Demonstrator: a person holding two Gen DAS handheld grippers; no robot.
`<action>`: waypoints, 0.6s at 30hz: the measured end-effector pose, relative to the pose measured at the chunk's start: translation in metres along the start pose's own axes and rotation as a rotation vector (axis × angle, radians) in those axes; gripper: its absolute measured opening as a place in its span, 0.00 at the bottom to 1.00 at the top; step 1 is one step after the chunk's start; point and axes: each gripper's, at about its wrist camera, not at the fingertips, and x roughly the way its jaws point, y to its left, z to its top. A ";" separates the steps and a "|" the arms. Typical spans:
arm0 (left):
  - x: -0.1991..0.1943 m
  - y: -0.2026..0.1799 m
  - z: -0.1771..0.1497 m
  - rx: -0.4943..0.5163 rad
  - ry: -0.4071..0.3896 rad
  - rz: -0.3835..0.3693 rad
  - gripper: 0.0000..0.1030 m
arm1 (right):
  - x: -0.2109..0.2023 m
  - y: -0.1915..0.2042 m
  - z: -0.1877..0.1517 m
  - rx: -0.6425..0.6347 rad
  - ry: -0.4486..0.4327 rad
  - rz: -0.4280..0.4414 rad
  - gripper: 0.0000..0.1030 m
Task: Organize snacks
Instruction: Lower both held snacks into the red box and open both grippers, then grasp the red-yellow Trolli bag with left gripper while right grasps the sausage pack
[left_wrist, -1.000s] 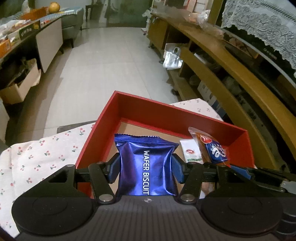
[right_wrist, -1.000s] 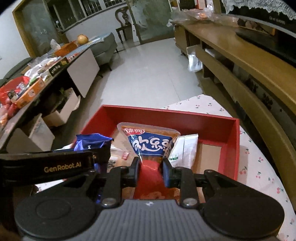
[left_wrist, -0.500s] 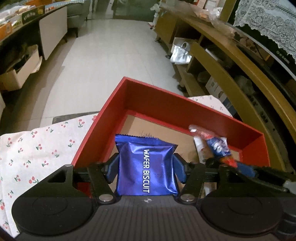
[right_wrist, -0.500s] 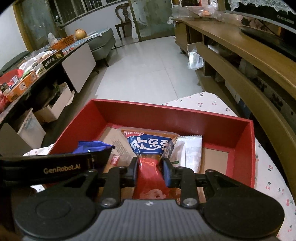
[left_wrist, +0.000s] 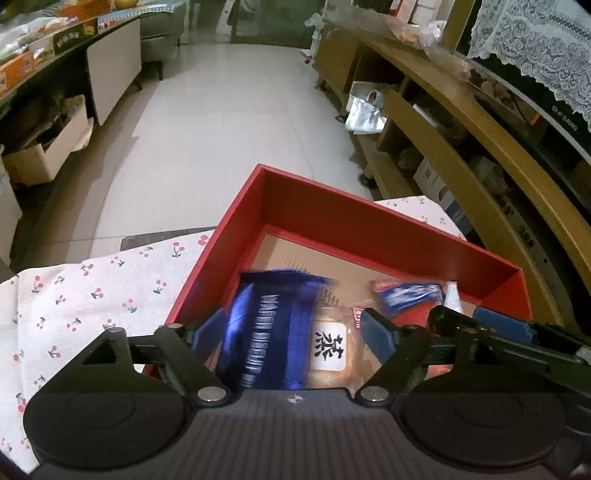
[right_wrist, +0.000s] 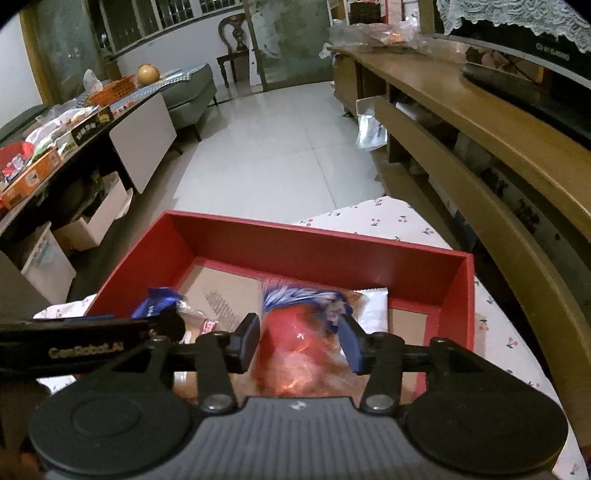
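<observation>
A red box with a cardboard floor sits on a cherry-print cloth; it also shows in the right wrist view. My left gripper is open above the box; the blue wafer biscuit pack lies loose and blurred between its fingers, beside a clear pack with a white label. My right gripper is open too; the red and blue snack bag is blurred between its fingers. A white sachet lies behind the bag.
A wooden TV shelf unit runs along the right. A dark table with snack boxes stands at left, with cardboard boxes under it. White tiled floor lies beyond the box.
Both grippers have opened. The wafer pack and the red and blue bag, held before, have come free and drop into the red box. Both grippers sit slightly farther back.
</observation>
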 end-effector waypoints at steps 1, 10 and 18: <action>-0.001 -0.001 0.000 0.001 -0.001 -0.003 0.82 | -0.002 -0.001 -0.001 0.003 -0.004 0.000 0.58; -0.028 -0.011 -0.012 0.024 0.006 -0.019 0.83 | -0.033 -0.001 -0.010 0.019 -0.021 0.005 0.60; -0.054 -0.010 -0.051 0.047 0.059 -0.038 0.83 | -0.066 -0.004 -0.044 0.016 0.030 0.008 0.60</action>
